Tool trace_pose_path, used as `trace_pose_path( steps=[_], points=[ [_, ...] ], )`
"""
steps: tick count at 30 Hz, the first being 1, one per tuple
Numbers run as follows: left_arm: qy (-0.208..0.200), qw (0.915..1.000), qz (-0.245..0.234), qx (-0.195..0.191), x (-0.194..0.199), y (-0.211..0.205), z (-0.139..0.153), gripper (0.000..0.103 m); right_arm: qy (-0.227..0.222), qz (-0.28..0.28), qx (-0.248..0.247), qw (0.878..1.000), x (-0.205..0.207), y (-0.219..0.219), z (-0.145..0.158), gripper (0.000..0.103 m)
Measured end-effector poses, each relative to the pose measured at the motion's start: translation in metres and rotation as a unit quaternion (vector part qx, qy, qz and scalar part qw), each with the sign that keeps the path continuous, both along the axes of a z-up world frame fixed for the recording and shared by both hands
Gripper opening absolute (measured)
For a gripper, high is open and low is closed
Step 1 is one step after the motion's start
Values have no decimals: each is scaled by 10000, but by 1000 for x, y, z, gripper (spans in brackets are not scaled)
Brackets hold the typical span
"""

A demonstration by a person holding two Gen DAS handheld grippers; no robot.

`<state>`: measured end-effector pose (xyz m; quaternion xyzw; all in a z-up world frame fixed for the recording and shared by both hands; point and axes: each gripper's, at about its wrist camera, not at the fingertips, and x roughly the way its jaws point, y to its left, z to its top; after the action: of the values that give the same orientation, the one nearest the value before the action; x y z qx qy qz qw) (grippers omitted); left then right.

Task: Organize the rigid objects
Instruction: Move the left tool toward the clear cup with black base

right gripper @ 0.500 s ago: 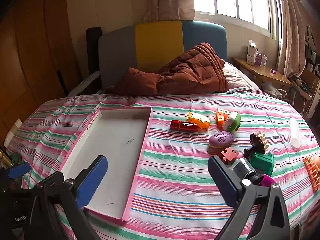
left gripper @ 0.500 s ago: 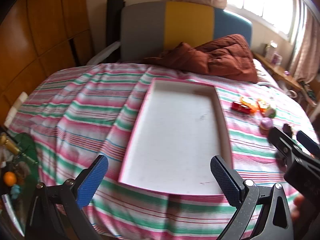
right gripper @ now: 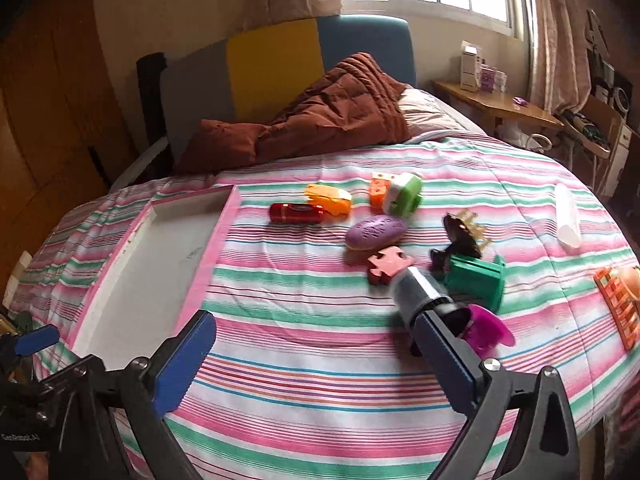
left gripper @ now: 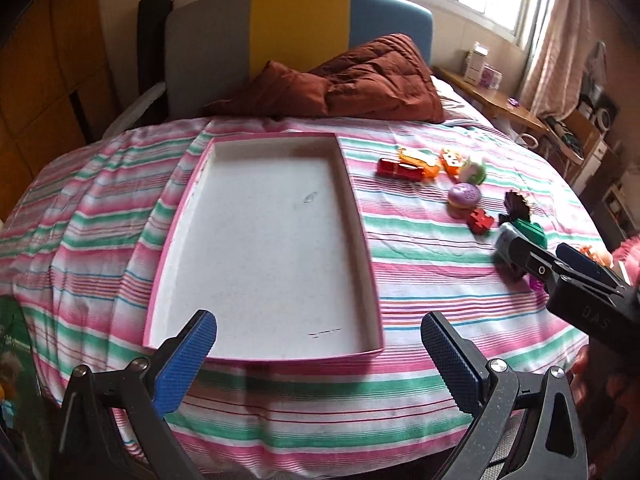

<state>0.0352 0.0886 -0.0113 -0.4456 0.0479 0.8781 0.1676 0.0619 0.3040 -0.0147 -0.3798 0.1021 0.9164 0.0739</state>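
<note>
A shallow pink-rimmed white tray lies empty on the striped bed, also in the right wrist view. My left gripper is open and empty over the tray's near edge. My right gripper is open and empty above the bedspread, near a grey cylinder and a magenta piece. Small toys lie to the right of the tray: a red car, an orange toy, a purple oval soap, a pink puzzle piece, a green block.
A brown quilt is bunched at the headboard. A white tube and an orange grid piece lie far right. A wooden side table stands by the window. The right gripper shows in the left wrist view.
Both grippers have swung to the right. The right gripper has moved forward and closer to the toys; the tray now sits further left in its view.
</note>
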Motion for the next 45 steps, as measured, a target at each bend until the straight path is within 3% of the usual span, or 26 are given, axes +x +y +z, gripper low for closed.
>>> trace_pose_path(
  steps=[5,10,14,18,22,32,36,45],
  points=[
    [32,9995,-252,174,5,13,4,103,-151,-700,-186,9973,24,53,-15,84],
    [93,9992,-365,116,7,24,3,103,-375,-1075,-642,9914,44,91,-40,62],
    [35,9987,-410,290,6,30,2,103,-569,-1129,-1050,9864,38,103,-61,50],
    [51,9983,-422,406,6,33,4,103,-605,-1091,-985,9873,26,102,-71,41],
    [18,9982,-397,447,4,33,6,103,-611,-1017,-1081,9870,18,107,-76,20],
    [-326,9954,-316,841,-6,38,0,103,-229,-1091,-1084,9878,6,133,-50,19],
    [-455,9925,-331,1083,-10,43,1,103,-37,-913,-1288,9875,11,133,-43,27],
    [-567,9929,-413,961,-14,60,-3,103,159,-398,-882,9952,-13,103,-36,28]
  ],
)
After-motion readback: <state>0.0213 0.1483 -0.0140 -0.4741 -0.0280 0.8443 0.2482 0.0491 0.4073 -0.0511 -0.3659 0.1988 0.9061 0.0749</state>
